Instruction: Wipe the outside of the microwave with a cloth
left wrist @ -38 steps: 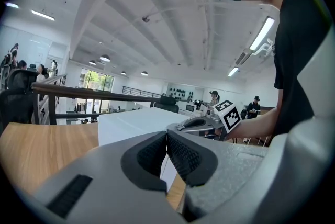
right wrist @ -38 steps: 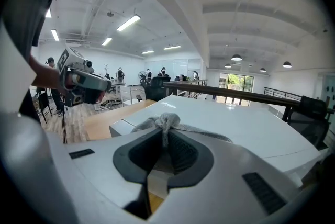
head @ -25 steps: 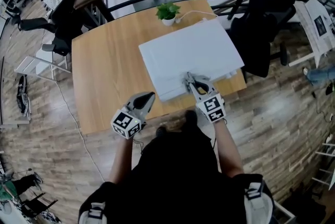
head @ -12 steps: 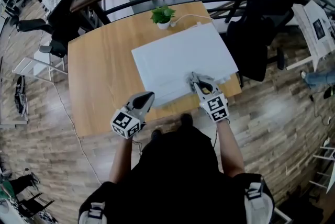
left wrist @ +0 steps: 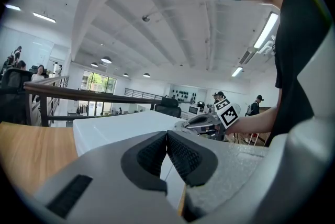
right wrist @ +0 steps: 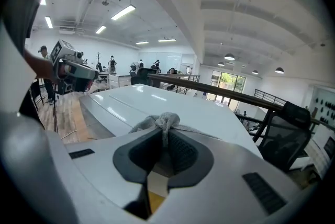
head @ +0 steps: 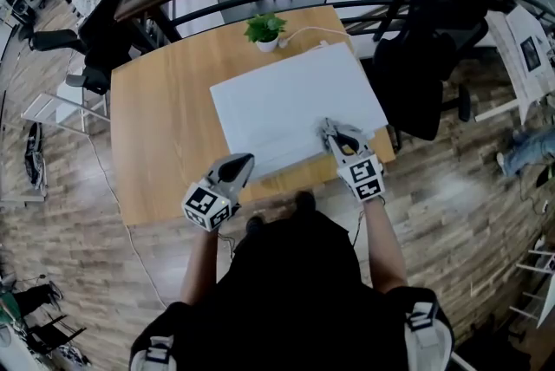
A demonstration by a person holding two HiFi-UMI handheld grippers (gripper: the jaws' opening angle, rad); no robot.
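- Microwave (head: 295, 113): plain white box with a smooth, glossy top, at centre frame on the wooden table (head: 165, 135).
- Cloth (right wrist: 159, 122): grey, nubbly, bunched into a wad; it lies on the microwave's top near the lower right corner.
- Right gripper (head: 336, 133): jaws clamped on the cloth.
- Left gripper (head: 238, 163): jaws pressed together with nothing between them, just beside the microwave's front edge.
- Potted plant (head: 264, 29): upper centre, at the table's far edge.

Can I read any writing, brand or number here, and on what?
No text is readable.
Microwave: no visible brand or label.
Left marker cube, right marker cube: square patterns only, no letters.
Paper sheet at right: print too small to read.
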